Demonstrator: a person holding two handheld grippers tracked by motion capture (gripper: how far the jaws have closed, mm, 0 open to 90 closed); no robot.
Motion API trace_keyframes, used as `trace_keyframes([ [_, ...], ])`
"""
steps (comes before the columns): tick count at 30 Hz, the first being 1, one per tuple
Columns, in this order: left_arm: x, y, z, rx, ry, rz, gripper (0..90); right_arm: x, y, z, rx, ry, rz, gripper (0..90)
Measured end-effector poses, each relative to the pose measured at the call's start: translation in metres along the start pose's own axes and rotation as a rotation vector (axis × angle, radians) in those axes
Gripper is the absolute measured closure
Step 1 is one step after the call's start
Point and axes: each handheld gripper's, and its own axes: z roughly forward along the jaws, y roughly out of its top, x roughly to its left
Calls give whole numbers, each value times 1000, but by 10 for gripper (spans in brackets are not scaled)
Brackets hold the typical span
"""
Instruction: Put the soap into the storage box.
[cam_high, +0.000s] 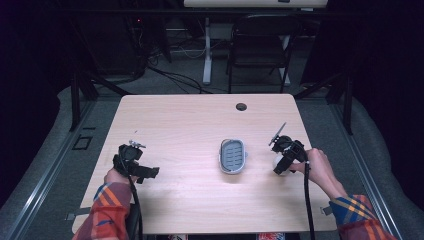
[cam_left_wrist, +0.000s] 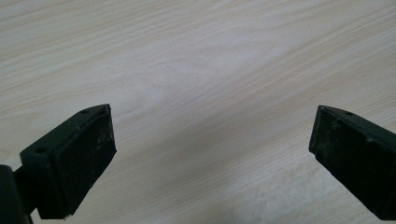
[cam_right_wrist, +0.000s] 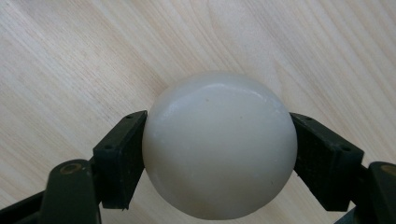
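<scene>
**White soap bar gripped at the right, dish waiting at centre**

In the high view, a pale wooden counter fills the middle of the frame. The right hand-held gripper, at centre right, is clamped on a rounded white soap bar, both jaws pressed to its sides, just above the wood. A grey slotted soap dish lies at the centre, near the bar but apart from it. The left hand-held gripper, at lower left, has its jaws spread wide, holding nothing. The step in hand looks like carrying the bar; next it likely needs moving left over the dish and lowering in flat.
</scene>
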Motion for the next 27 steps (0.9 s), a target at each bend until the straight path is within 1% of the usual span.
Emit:
trace_keyframes([
  [3, 0, 0, 0, -1, 1, 0, 3, 2, 3, 0, -7, -1, -4, 239],
  [4, 0, 0, 0, -2, 1, 0, 3, 2, 6, -2, 9, -5, -23, 239],
  [6, 0, 0, 0, -1, -1, 0, 3, 3, 7, -2, 3, -7, -25, 239],
  [7, 0, 0, 0, -1, -1, 0, 3, 5, 8, -1, -16, -1, -10, 239],
  [8, 0, 0, 0, 2, -1, -1, 3, 5, 8, -1, -16, -1, -10, 239],
  [9, 0, 0, 0, 0, 0, 1, 3, 4, 9, -2, -6, -4, -23, 239],
  [11, 0, 0, 0, 0, 0, 0, 3, 6, 11, -3, -9, -1, -23, 239],
  [12, 0, 0, 0, -1, 0, 0, 3, 6, 12, -3, -10, -3, -33, 239],
  [14, 0, 0, 0, -1, 0, 0, 3, 7, 13, -4, -13, -2, -26, 239],
  [15, 0, 0, 0, -1, 0, 0, 3, 7, 15, -4, -6, -2, -37, 239],
  [16, 0, 0, 0, -1, 0, 0, 3, 8, 16, -3, -18, -3, -35, 239],
  [17, 0, 0, 0, -2, 0, 0, 3, 9, 17, -5, -7, -6, -40, 239],
  [18, 0, 0, 0, -1, 0, 0, 3, 10, 19, -5, -13, 3, -41, 239],
  [19, 0, 0, 0, -1, 0, 0, 3, 11, 21, -6, -7, -6, -54, 239],
  [20, 0, 0, 0, -1, 0, 0, 3, 11, 21, -6, -7, -6, -54, 239],
  [23, -1, 0, 0, 1, -3, -1, 3, 13, 25, -6, -12, 6, -54, 239],
  [25, -1, 0, 0, 2, -4, -1, 3, 14, 27, -6, -10, 2, -62, 239],
  [27, -1, 0, 1, 2, -5, 0, 4, 15, 29, -5, -17, 11, -60, 239],
])
